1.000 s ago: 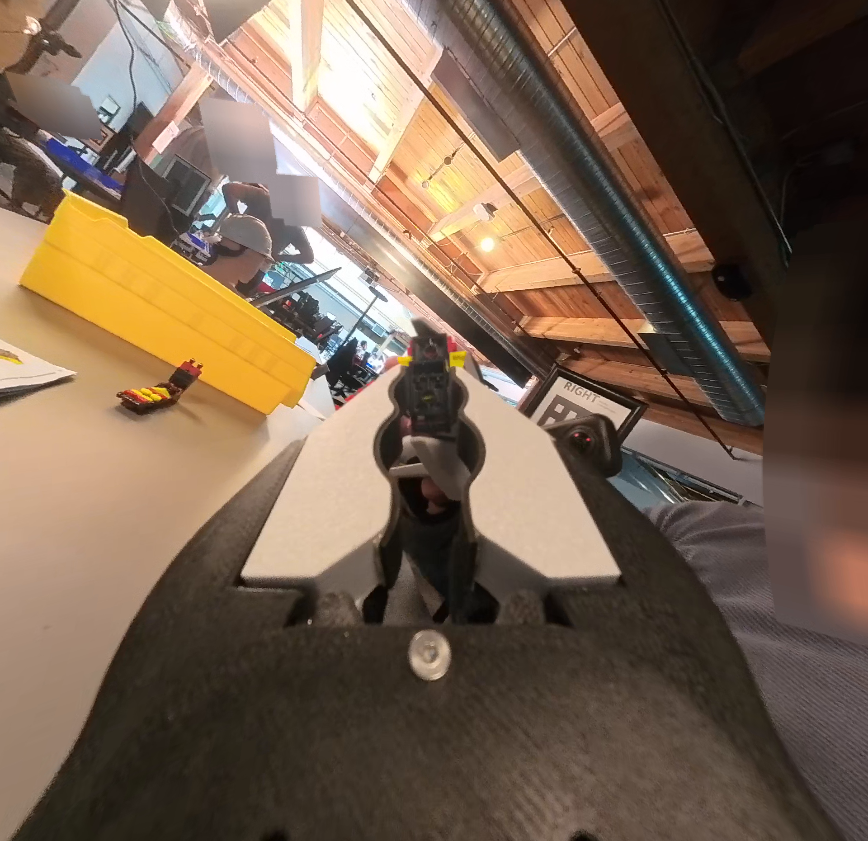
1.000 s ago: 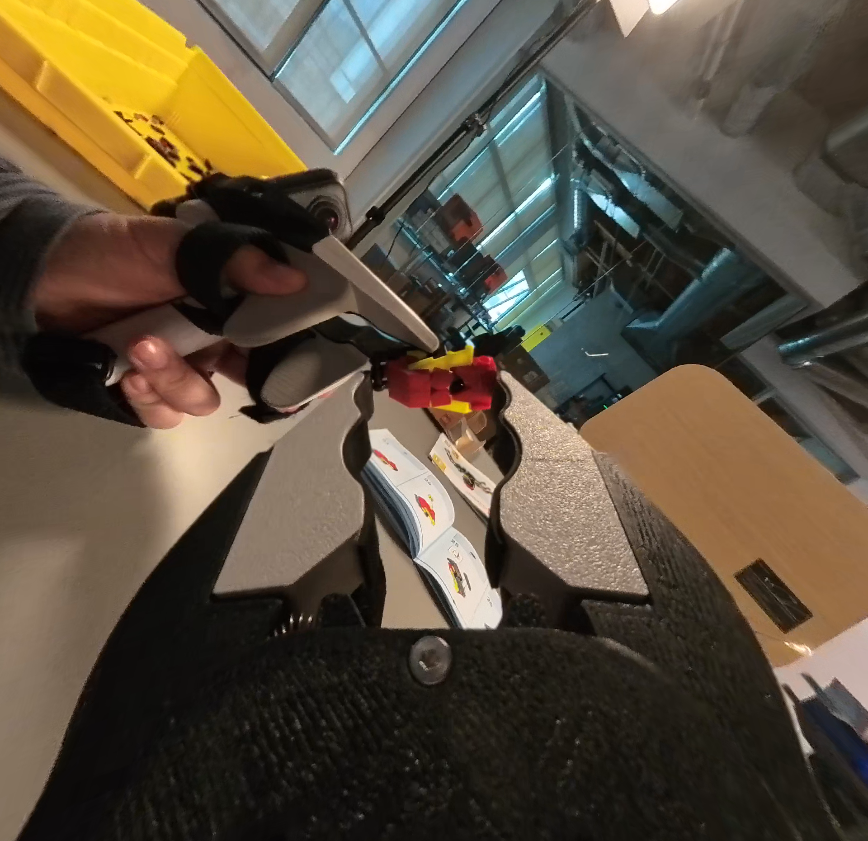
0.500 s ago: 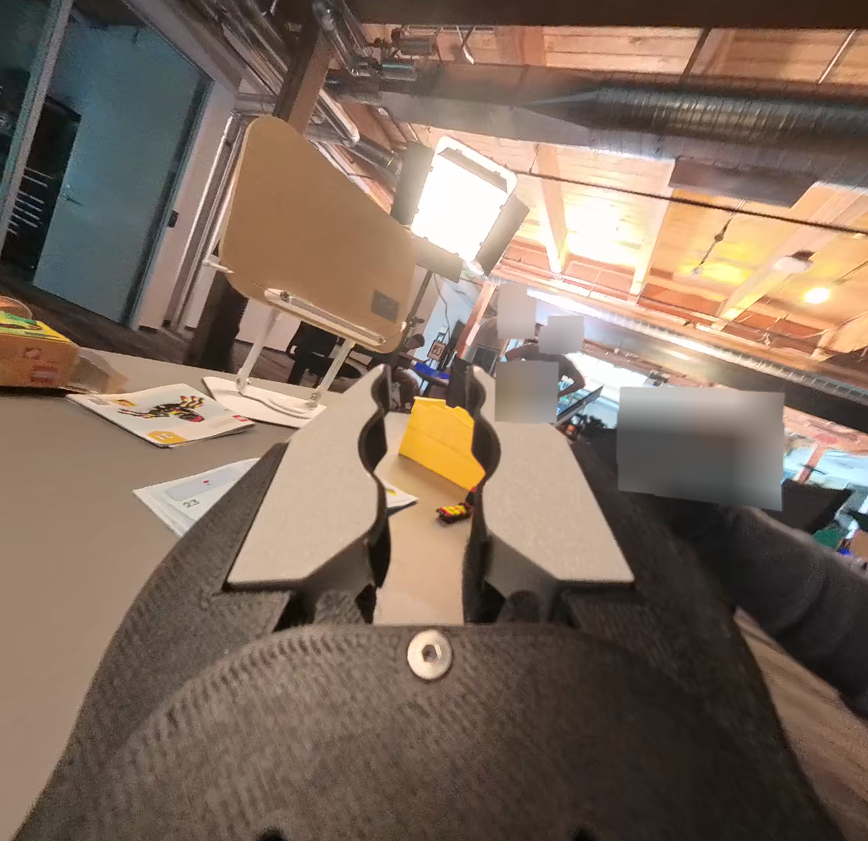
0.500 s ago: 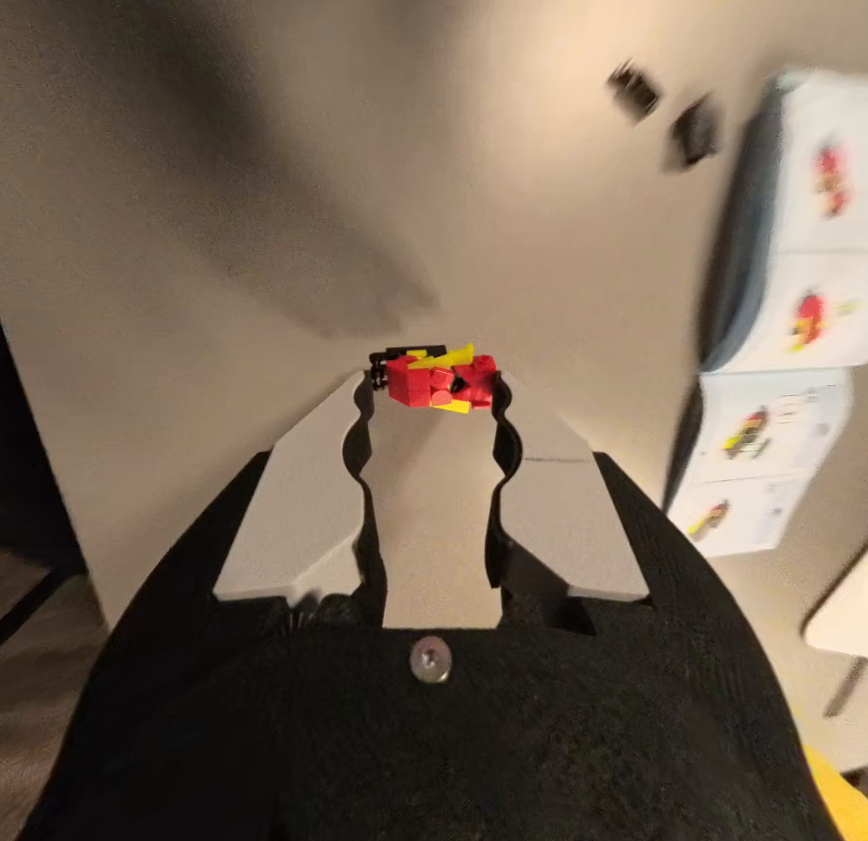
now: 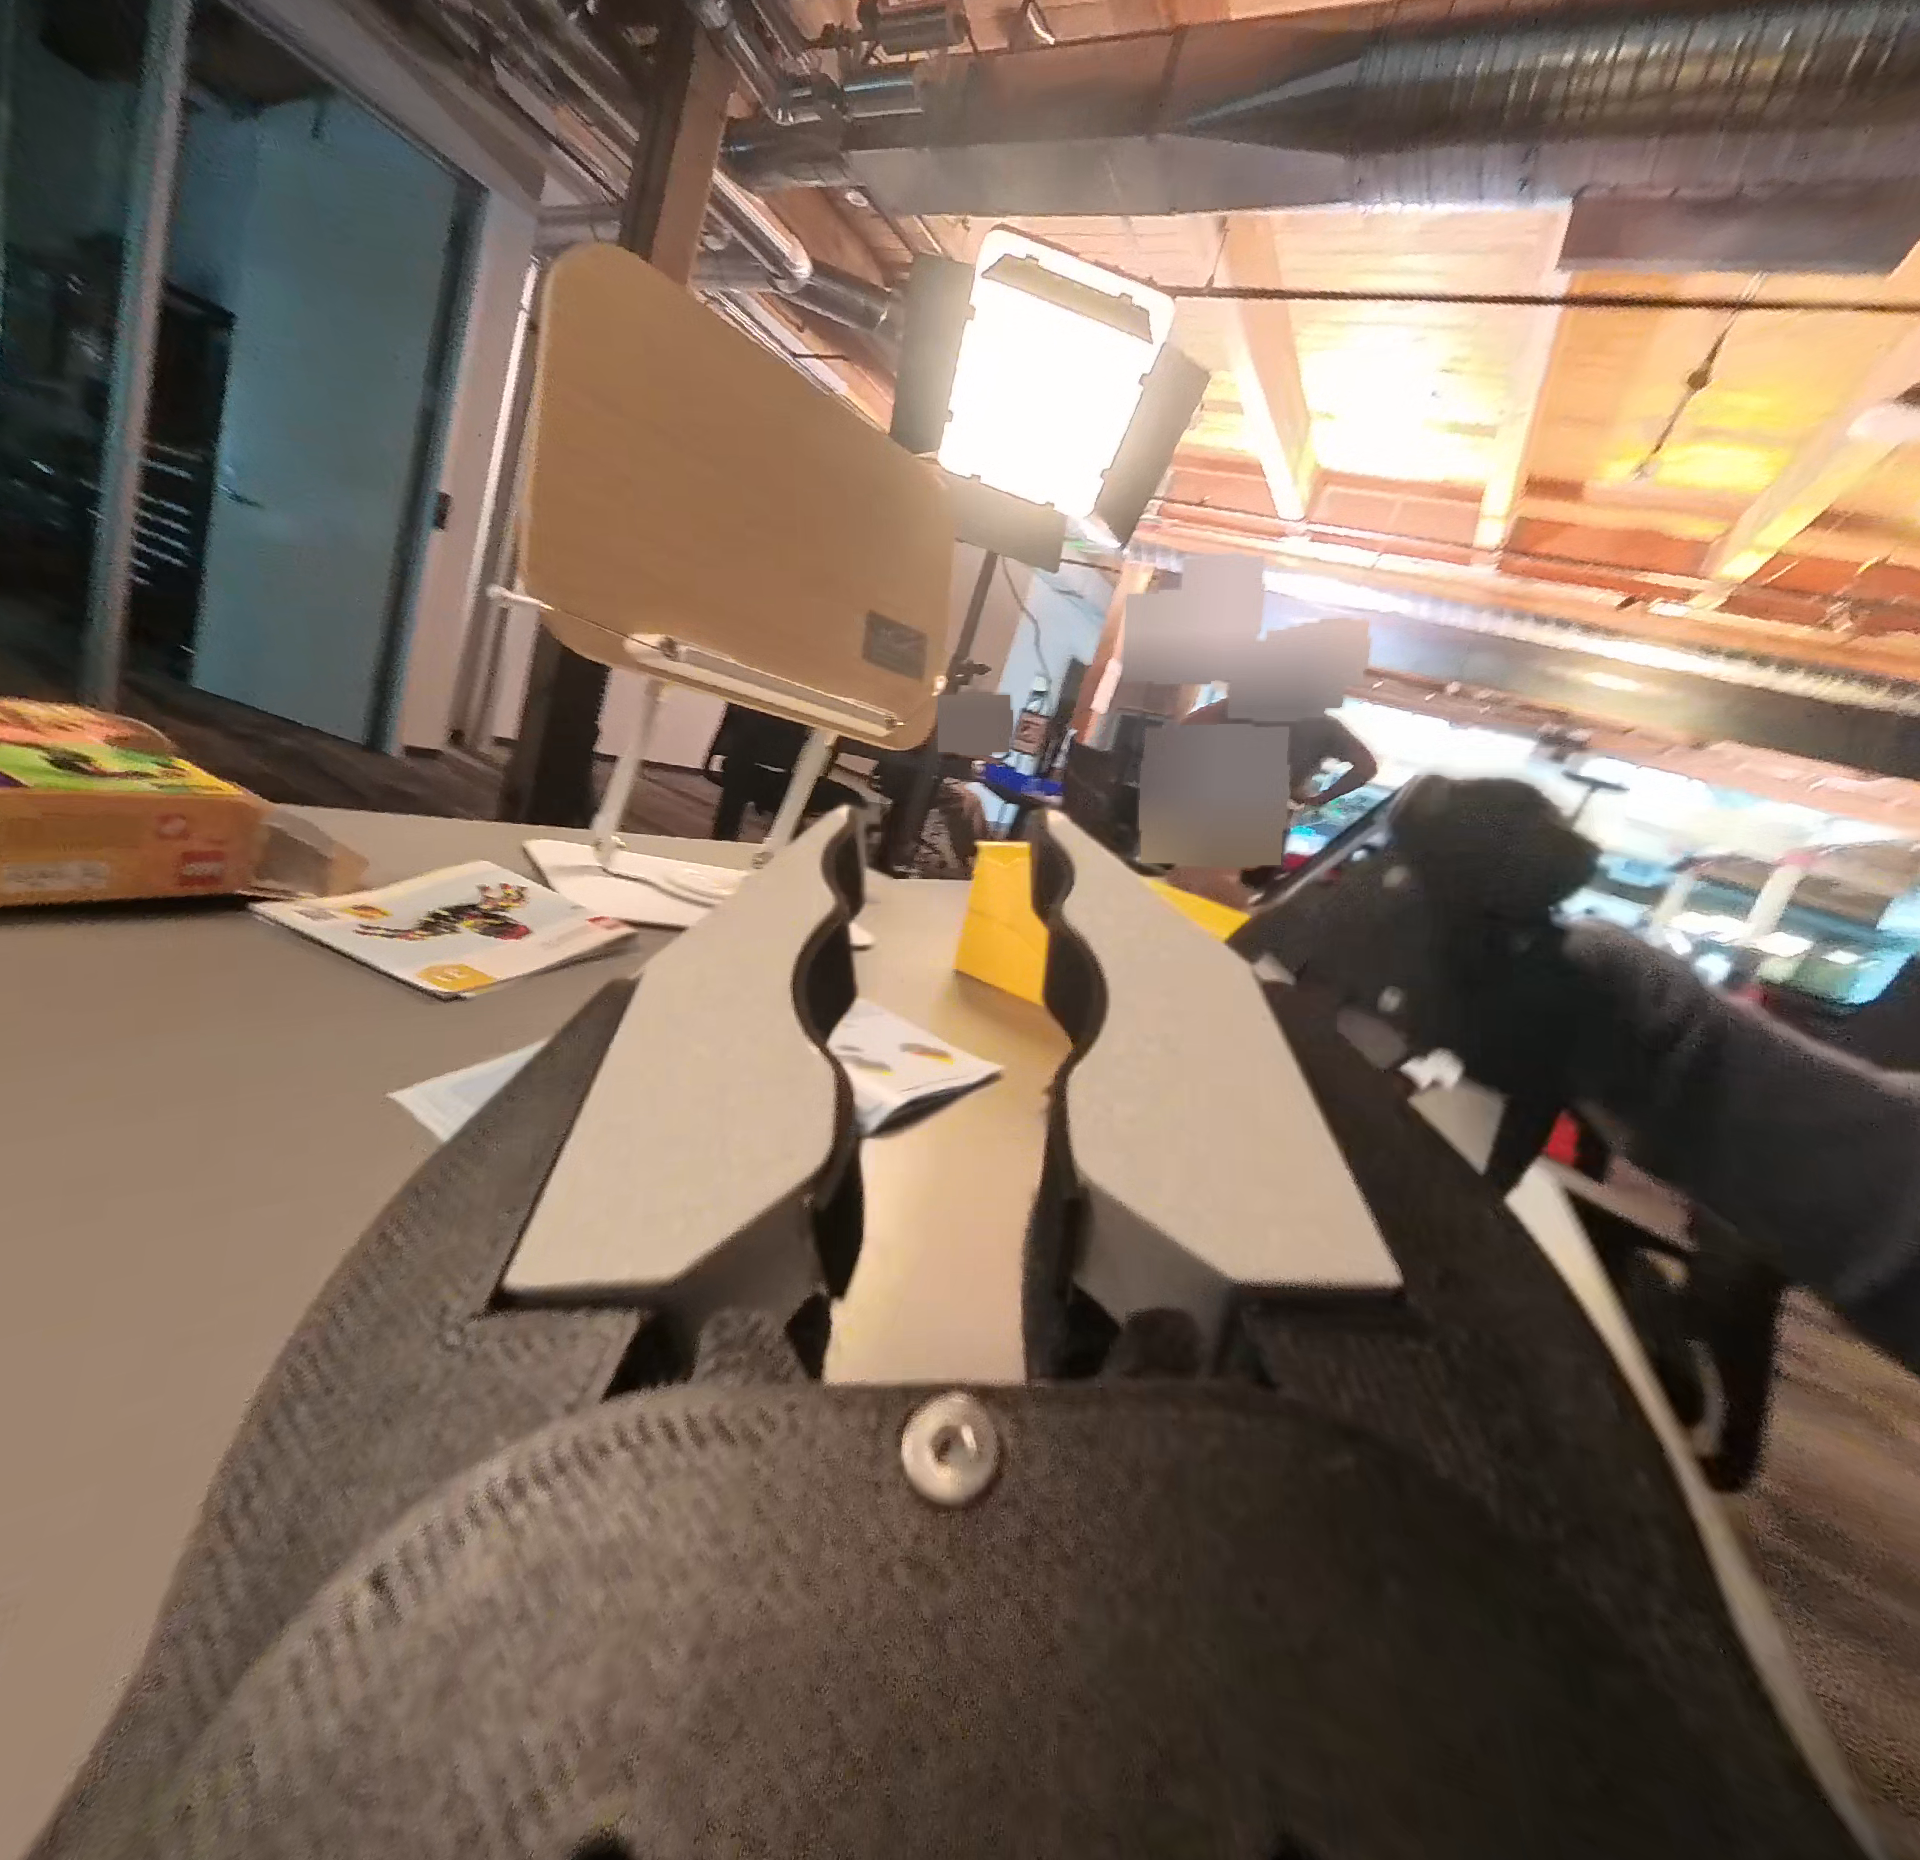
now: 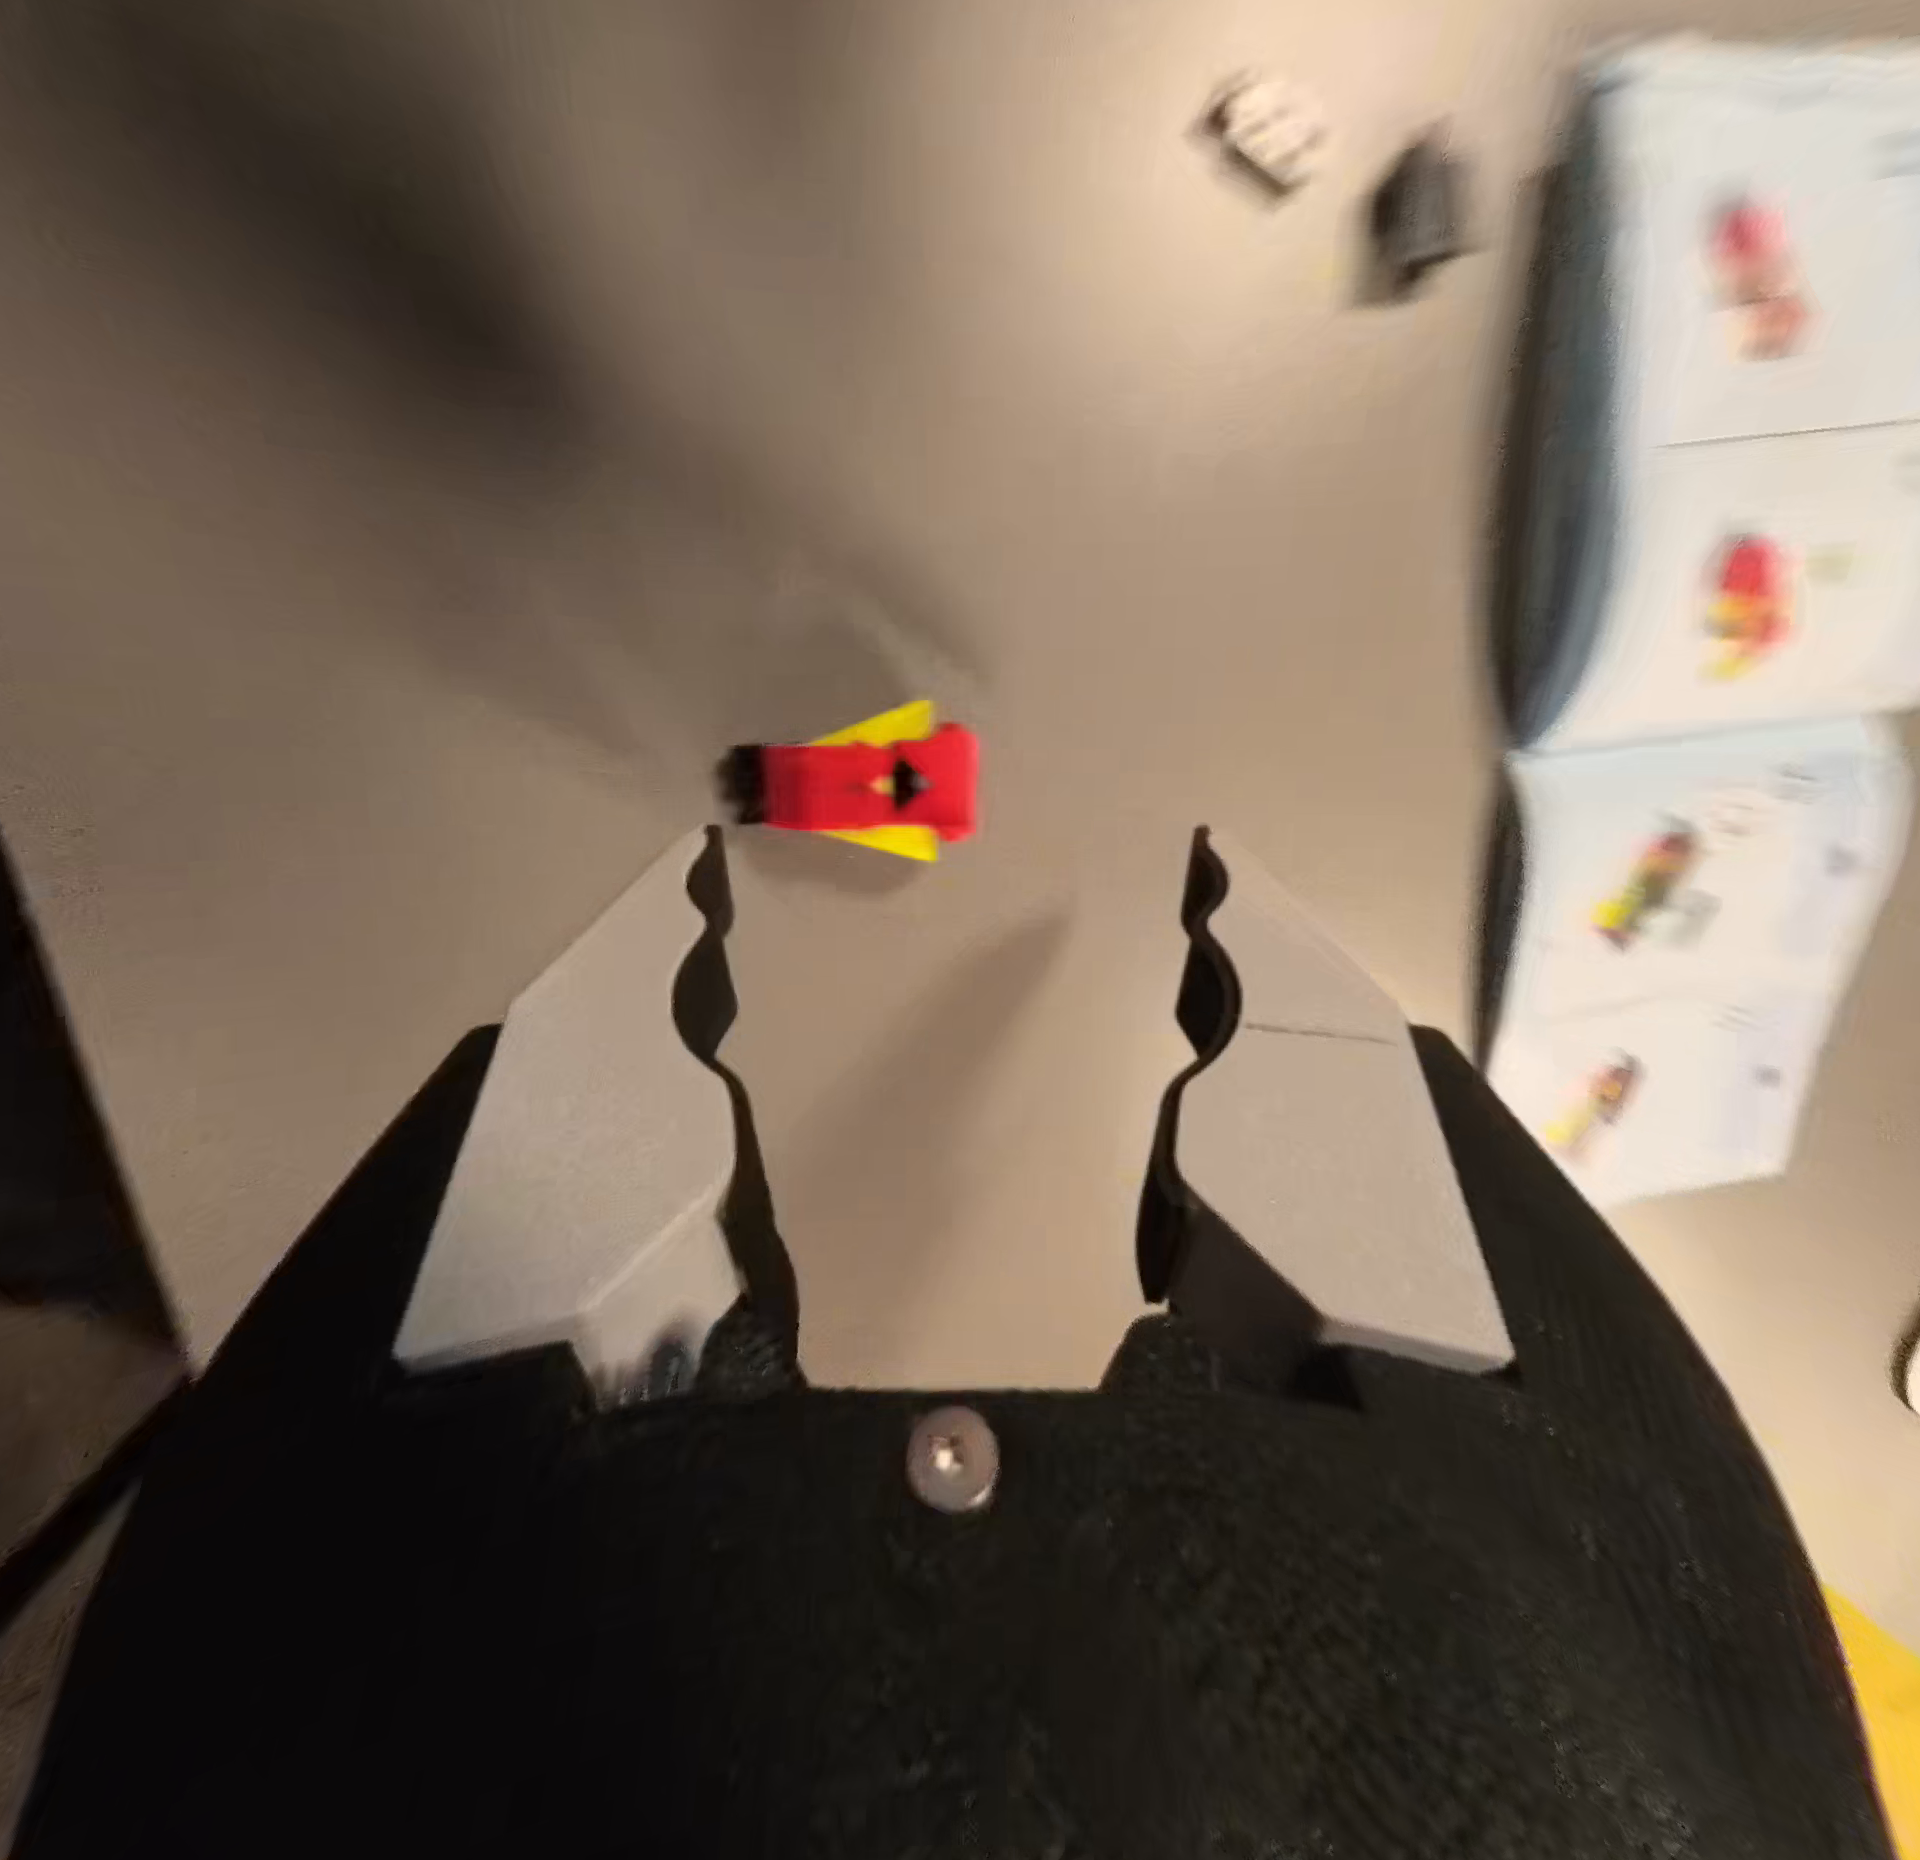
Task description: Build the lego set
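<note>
In the right wrist view a small red, yellow and black lego assembly (image 6: 862, 782) lies on the grey table (image 6: 520, 563), just beyond my fingertips and apart from them. My right gripper (image 6: 956, 844) is open wide and empty above it. Two small black lego pieces (image 6: 1257, 132) (image 6: 1413, 215) lie farther off, blurred. My left gripper (image 5: 948, 834) is open with a narrow gap and holds nothing; it points low across the table (image 5: 208, 1135) toward a yellow bin (image 5: 997, 906). The right gripper also shows in the left wrist view (image 5: 1486, 865), held by an arm in a dark sleeve.
An open instruction booklet (image 6: 1714, 615) lies to the right of the assembly. In the left wrist view loose booklets (image 5: 447, 927) (image 5: 904, 1072), a lego box (image 5: 104, 823) at the left and a wooden board on a white stand (image 5: 727, 522) are on the table. People stand far behind. There is about 20 cm between the tips of the two grippers.
My right gripper has opened and let go of the red assembly, which now lies on the table. My left gripper let go of the assembly earlier, swung away and has since moved little.
</note>
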`<state>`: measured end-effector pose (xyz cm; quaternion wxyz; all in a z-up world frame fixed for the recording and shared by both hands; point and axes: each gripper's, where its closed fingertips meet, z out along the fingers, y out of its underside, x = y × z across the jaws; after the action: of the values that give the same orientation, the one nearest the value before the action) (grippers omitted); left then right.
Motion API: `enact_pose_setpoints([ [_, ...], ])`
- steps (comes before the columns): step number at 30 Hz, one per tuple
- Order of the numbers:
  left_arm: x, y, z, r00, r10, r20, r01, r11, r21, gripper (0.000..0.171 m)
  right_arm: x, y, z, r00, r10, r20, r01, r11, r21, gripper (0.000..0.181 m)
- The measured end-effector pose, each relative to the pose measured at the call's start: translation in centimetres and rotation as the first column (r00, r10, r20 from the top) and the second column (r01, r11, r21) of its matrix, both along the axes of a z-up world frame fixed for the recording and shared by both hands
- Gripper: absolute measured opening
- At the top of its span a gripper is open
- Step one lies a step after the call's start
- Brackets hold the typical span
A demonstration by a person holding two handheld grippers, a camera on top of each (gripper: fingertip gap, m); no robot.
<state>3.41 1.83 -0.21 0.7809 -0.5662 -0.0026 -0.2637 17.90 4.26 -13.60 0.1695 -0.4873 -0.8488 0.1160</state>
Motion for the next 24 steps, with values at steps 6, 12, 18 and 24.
enact_pose_setpoints([
  [6, -0.6, 2.4, -1.6, 0.944, 0.198, -0.263, -0.191, 0.98, 0.052, 0.058, -1.3, 9.3, 12.4, 0.337, -0.129, -0.933, 0.286, 0.958, -0.029, 0.08],
  [12, -1.7, 5.2, -0.9, 0.852, 0.33, -0.407, -0.273, 0.942, 0.193, 0.077, -1.1, 13.9, 10.8, 0.153, 0.008, -0.988, 0.463, 0.883, 0.079, 0.085],
  [18, -3.9, 8.8, -2.2, 0.752, 0.405, -0.52, -0.371, 0.912, 0.173, 0.082, -5.9, 13.9, 10.7, 0.189, 0.124, -0.974, 0.372, 0.909, 0.188, 0.086],
  [24, -3.9, 9.1, -2.5, 0.732, 0.41, -0.545, -0.383, 0.908, 0.169, 0.093, -7.9, 14.5, 11.2, 0.14, 0.131, -0.981, 0.297, 0.94, 0.168, 0.079],
])
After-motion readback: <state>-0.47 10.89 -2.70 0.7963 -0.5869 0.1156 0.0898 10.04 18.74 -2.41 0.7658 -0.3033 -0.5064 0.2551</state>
